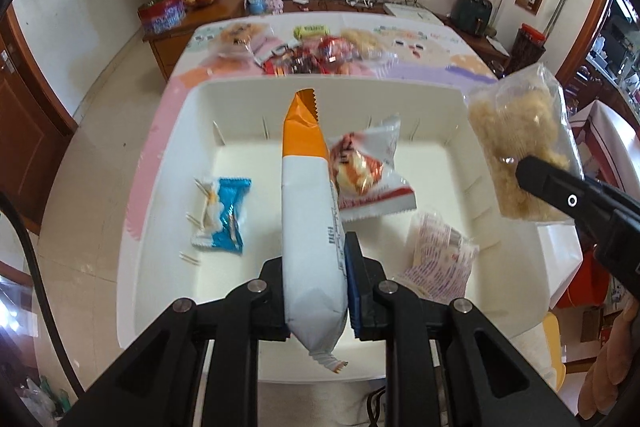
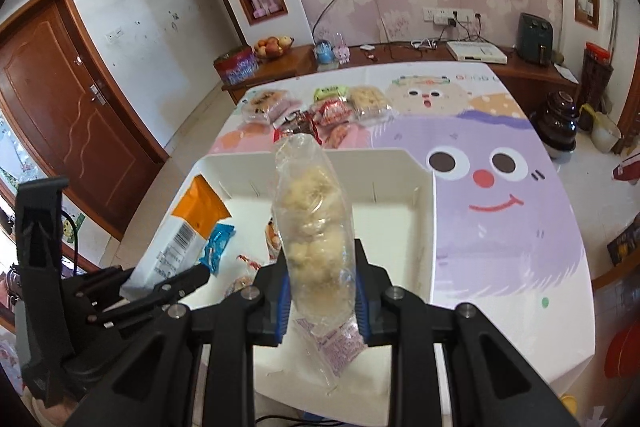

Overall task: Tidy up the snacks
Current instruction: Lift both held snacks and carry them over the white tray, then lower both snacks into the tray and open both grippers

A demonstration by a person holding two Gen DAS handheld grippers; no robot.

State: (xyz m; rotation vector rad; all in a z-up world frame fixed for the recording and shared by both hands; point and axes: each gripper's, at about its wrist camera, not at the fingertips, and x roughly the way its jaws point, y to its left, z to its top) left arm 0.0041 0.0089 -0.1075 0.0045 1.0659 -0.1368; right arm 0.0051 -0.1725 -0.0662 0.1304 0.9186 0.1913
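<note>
My left gripper (image 1: 316, 291) is clamped tight on the orange-white pack (image 1: 308, 211), hanging over the white bin (image 1: 500, 267) on the table (image 2: 500, 227). Right gripper (image 2: 322, 303) pinches the clear puff bag (image 2: 316, 227) above the bin's right side. More snacks (image 2: 320, 107) are piled behind the bin.

Left gripper (image 1: 314, 291) clamps orange-white packet (image 1: 308, 211) — above white bin (image 1: 400, 87).

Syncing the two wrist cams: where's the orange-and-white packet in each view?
Left wrist: orange-and-white packet at center, clamped on edge in the left tongs, orange end pointing away over the white bin.
Right wrist: packet at lower left, held by the left tongs, tilted over the bin's left side.
Shared landmark: blue wrapper lying in the bin.
</note>
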